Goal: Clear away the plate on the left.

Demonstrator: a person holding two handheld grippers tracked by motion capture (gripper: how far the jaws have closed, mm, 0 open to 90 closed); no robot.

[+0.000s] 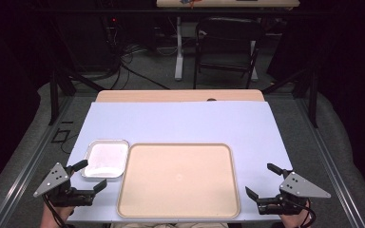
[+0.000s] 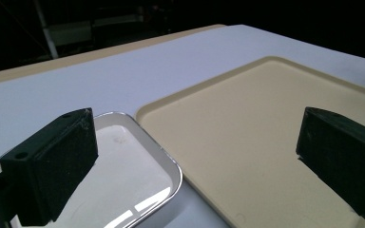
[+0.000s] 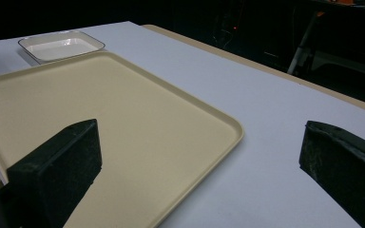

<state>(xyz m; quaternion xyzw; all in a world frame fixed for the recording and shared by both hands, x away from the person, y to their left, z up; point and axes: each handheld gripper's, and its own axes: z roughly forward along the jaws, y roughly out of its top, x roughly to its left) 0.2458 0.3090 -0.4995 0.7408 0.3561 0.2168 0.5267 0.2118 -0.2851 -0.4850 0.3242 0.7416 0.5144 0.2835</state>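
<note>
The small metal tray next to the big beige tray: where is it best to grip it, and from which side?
Grip the raised rim of the small metal tray at its near-left corner, coming from the person's side with the left gripper, whose jaws already stand open there. The tray lies flat and shallow, so only the rim offers a hold. Its right edge seems too close to the beige tray for a jaw.

The high view looks forward and down from above the person's side, taking in the whole table (image 1: 180, 118) with the beige tray (image 1: 178, 180) toward 6 o'clock. The left gripper view sits low and close at the table's 7 o'clock corner, facing toward 1 o'clock across the small metal tray (image 2: 123, 190). The right gripper view sits low at 5 o'clock, facing 11 o'clock; all three share the beige tray.
</note>
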